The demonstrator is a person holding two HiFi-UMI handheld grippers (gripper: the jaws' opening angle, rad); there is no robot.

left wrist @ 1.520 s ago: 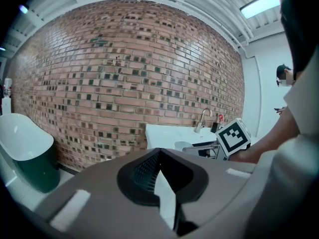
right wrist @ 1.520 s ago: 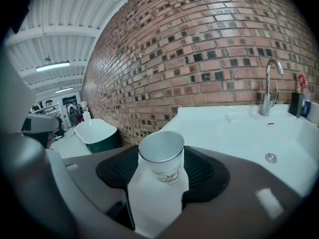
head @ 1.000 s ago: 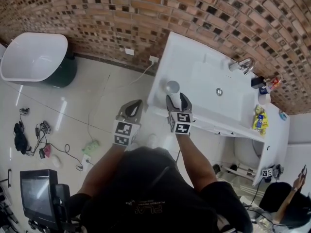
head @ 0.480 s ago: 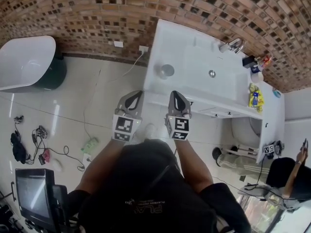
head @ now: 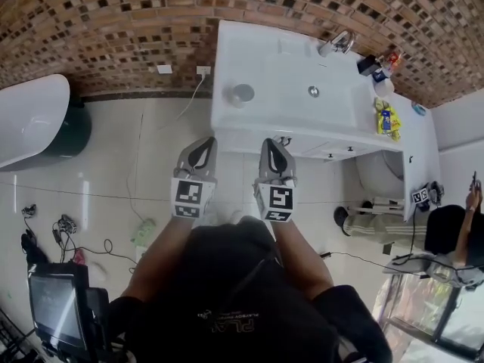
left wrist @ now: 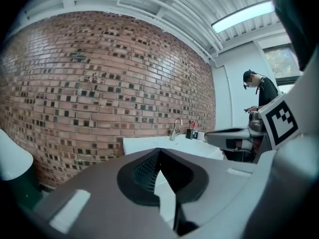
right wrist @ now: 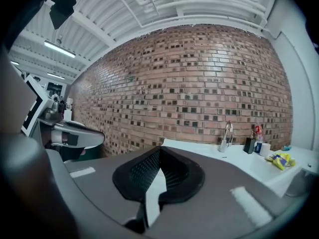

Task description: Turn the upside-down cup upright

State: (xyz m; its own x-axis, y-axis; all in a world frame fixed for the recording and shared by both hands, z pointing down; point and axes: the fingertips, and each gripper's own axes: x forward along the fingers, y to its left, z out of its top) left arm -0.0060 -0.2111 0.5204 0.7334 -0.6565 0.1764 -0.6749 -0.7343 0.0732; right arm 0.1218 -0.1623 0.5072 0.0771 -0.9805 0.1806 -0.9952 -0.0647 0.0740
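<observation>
A round grey cup, seen from above, stands alone on the left end of the white vanity counter. Both grippers hang over the floor in front of the vanity, well short of the cup. My left gripper is shut and empty; in the left gripper view its tips meet. My right gripper has just been closing with nothing between its jaws and is now shut, as the right gripper view shows. The cup is hidden in both gripper views.
The counter holds a sink basin, a faucet, small bottles and a yellow packet. A toilet stands under its right end. A white bathtub, floor cables, a monitor and a seated person surround me.
Both grippers have drawn back from the vanity. The right gripper, open beside the cup a second ago, has shut empty, and the cup stays on the counter.
</observation>
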